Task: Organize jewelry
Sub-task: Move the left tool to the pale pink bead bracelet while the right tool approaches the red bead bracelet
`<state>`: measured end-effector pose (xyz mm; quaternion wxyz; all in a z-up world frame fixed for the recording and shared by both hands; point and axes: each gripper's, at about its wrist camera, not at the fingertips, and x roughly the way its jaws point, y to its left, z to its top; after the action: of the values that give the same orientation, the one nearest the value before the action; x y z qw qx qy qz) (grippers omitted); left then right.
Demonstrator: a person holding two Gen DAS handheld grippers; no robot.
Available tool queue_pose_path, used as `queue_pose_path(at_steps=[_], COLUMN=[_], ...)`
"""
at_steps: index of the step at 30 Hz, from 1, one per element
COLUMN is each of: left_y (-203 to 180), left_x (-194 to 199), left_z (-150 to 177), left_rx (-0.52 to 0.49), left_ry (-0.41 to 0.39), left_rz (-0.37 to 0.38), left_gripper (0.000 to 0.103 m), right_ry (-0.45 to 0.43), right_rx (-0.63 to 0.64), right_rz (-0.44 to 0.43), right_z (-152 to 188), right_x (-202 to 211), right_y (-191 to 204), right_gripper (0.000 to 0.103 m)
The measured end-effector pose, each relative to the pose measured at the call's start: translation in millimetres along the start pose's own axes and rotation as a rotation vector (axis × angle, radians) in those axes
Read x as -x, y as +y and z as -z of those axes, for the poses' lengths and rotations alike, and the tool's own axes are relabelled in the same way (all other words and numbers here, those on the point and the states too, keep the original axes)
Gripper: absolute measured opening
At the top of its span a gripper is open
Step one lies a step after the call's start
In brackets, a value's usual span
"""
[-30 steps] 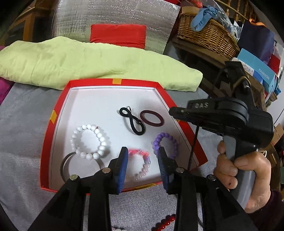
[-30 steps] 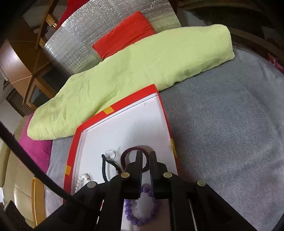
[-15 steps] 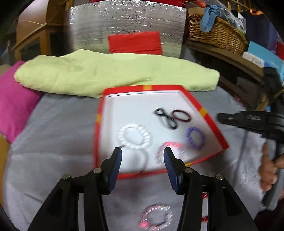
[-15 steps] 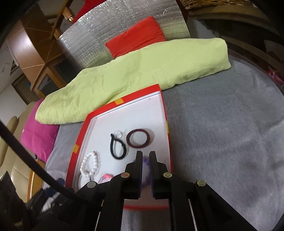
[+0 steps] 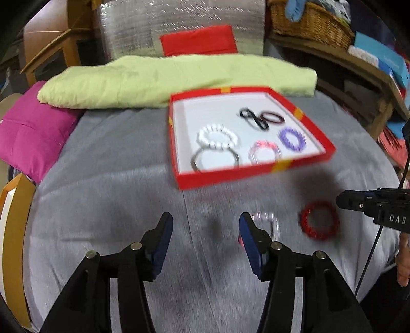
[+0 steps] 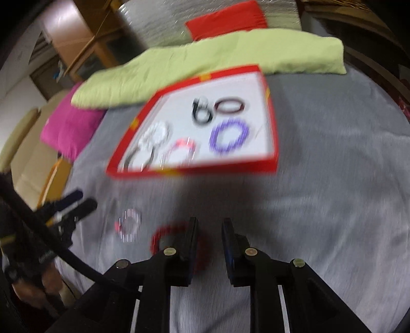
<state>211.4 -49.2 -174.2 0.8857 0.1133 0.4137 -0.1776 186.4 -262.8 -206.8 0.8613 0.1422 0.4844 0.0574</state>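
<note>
Motion blur smears both views; the wide left claw (image 5: 205, 225) half hides a pale bracelet (image 5: 266, 225), the narrowly parted right claw (image 6: 209, 230) covers part of the red bracelet (image 6: 164, 234).

A tray (image 5: 256, 176) sits on a blanket (image 5: 115, 179), six bracelets inside it; two more bracelets (image 5: 319, 223) lie on the blanket in front, side by side; behind the tray lies a folded cloth (image 5: 164, 79), a cushion (image 5: 33, 133) to its left

Woven wicker basket (image 5: 310, 23), crinkled shiny foil panel (image 5: 179, 28)
</note>
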Motion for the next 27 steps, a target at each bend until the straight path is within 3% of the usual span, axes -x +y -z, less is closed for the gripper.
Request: queue_pose_path(at_steps=[6,11,14,17,27], left_y=[-8,-6,-13,-21,-26], left_x=[-7,-11,-10,-10,-26], left_z=[14,8,4,3,3], left_rx=[-0.066,-0.038,-0.057,-0.085,-0.082], left_ry=[0.046,0.056,0.042,0.041,0.081], left_rz=[0.003,0.017,0.012,0.022,0.066], left_gripper=[0.055,0.055,0.055,0.055,0.054], right_ry=[-0.007,-0.022,-0.027,-0.045,-0.093], right_rx=[0.047,0.091,0.138,0.157,-0.015], right_rz=[0.035,0.075,0.104,0.121,0.126], right_z=[13,9,10,9,-5], right_x=[-9,-14,-17,-17,-3], right_y=[2,10,19,23,-15], right_gripper=[0.021,0.022,0.012,0.01,0.01])
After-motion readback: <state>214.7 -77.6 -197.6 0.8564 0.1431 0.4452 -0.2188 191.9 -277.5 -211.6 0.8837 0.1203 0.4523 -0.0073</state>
